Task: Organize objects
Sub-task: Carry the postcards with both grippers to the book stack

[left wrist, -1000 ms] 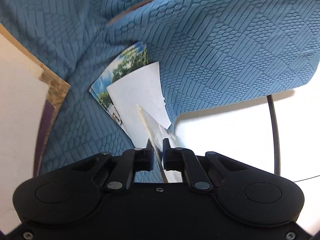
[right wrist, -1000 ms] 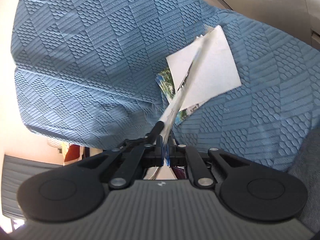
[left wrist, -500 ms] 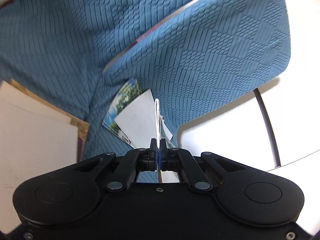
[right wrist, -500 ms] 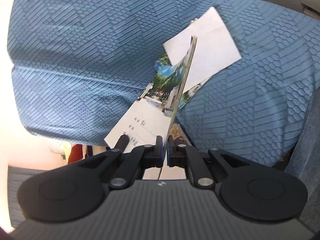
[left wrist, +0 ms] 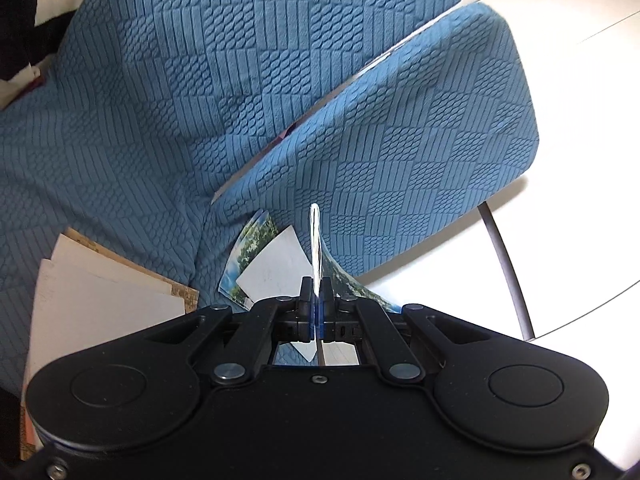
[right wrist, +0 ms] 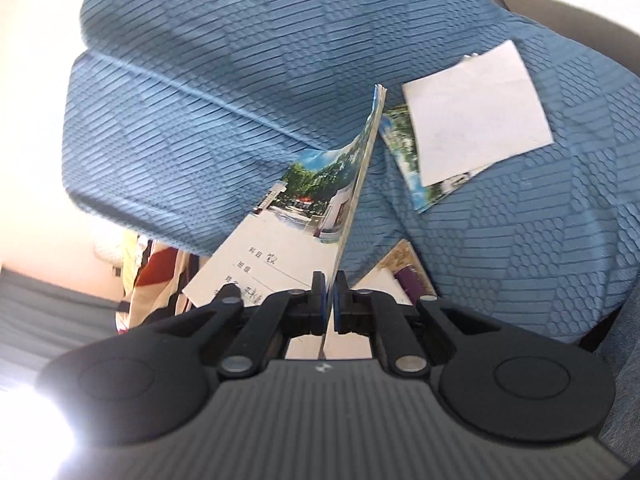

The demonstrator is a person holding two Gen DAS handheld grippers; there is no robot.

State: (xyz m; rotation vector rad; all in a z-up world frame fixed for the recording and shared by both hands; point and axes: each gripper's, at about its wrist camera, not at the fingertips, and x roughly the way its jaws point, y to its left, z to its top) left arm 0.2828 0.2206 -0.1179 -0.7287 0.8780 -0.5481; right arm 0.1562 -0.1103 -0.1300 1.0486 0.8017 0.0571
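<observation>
My left gripper (left wrist: 316, 294) is shut on a thin photo-cover booklet (left wrist: 315, 236), seen edge-on and held upright above the blue quilted sofa. My right gripper (right wrist: 329, 292) is shut on another thin booklet (right wrist: 320, 200) with a tree-and-building photo cover and handwritten lines, raised over the cushion. A small pile of booklets (left wrist: 256, 252) with a white sheet (left wrist: 276, 268) on top lies on the sofa seat beyond the left gripper. It also shows in the right wrist view (right wrist: 416, 168), with the white sheet (right wrist: 476, 108) up and right of the held booklet.
The blue textured sofa cover (left wrist: 200, 100) fills both views. Pale sheets on a brown board (left wrist: 100, 300) lie at the left. A purple book (right wrist: 412, 280) lies near the right gripper. White floor (left wrist: 580, 220) and a dark metal leg (left wrist: 508, 272) are at the right.
Both grippers have lifted back from the pile with their booklets, so the pile looks smaller and farther. The right booklet's cover has swung into view.
</observation>
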